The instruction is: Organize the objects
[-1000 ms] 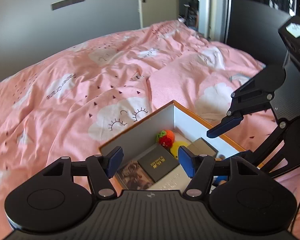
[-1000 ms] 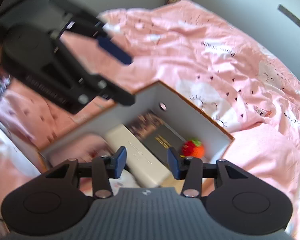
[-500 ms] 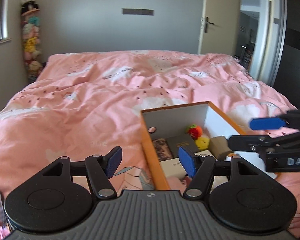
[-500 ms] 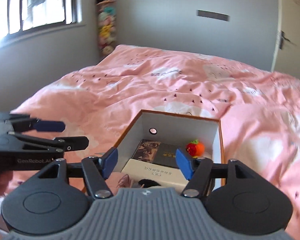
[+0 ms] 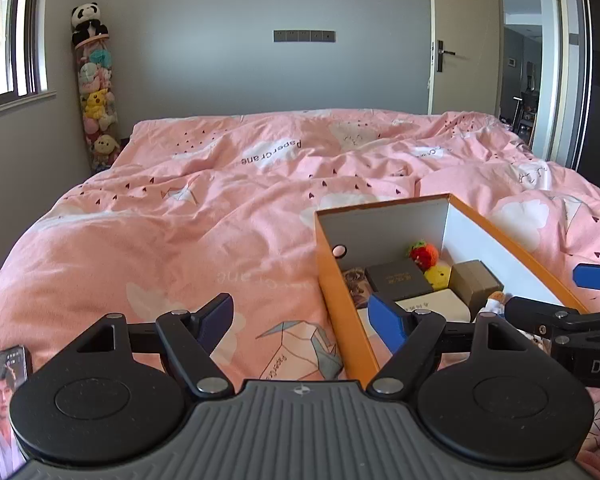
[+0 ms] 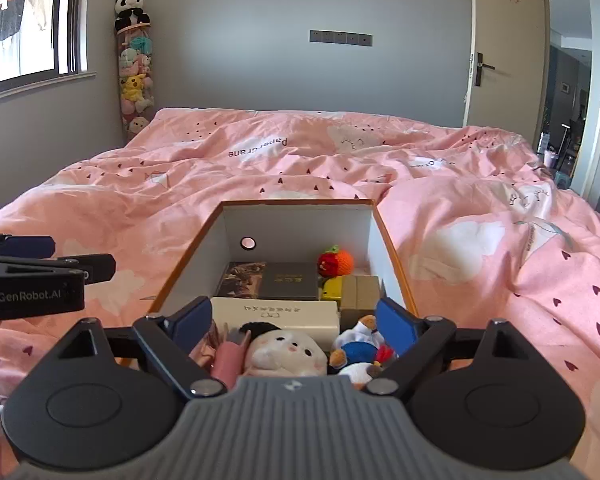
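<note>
While both grippers' jaws gape empty, "GenRobot.AI" marks the left gripper [image 6: 32,276]; "Paper Crane" lettering dots the bedspread [image 6: 256,148] beyond the box [image 6: 392,256].

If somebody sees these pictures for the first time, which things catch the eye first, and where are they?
The pink duvet with cloud prints fills the bed across both views. On it lies an orange cardboard box with white inner walls, packed with small boxes, an orange knitted toy at the far end and a white plush doll at the near end. In the far left corner, a tall tube of plush toys stands, topped by a panda.
</note>
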Demonstrator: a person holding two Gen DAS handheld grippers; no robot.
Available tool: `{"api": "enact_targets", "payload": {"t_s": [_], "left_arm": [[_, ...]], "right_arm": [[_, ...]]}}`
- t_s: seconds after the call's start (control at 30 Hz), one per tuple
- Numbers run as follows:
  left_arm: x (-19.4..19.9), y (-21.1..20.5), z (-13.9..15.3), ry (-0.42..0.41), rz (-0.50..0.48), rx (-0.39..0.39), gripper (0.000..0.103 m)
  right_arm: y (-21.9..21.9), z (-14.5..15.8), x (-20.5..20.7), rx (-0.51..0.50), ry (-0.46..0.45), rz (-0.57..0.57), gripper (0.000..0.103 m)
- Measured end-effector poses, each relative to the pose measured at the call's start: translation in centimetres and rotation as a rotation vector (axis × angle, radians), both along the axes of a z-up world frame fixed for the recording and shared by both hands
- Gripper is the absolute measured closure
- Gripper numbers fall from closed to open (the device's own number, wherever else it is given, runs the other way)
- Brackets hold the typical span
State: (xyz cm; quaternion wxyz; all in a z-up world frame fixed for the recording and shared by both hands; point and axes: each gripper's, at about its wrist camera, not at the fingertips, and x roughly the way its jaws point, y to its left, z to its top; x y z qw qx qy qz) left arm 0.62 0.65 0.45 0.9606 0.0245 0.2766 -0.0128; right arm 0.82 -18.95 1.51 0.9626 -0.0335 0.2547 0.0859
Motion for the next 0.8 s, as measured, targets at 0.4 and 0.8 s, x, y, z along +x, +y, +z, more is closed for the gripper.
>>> {"api": "enact_targets", "payload": {"t_s": [0.4,0.8], "left_arm": [[0.0,-0.3,-1.8,0.107,0.037,0.005,0.014],[0.4,-0.2,-3.9,0.192,0.063,0.005,0.013]], "right_arm": [[-1.0,-1.6,-0.4,0.009,0.045,-0.048,0.006],[-1.4,-3.1,-0.1,0.025,0.075,-0.047,0.006]]}}
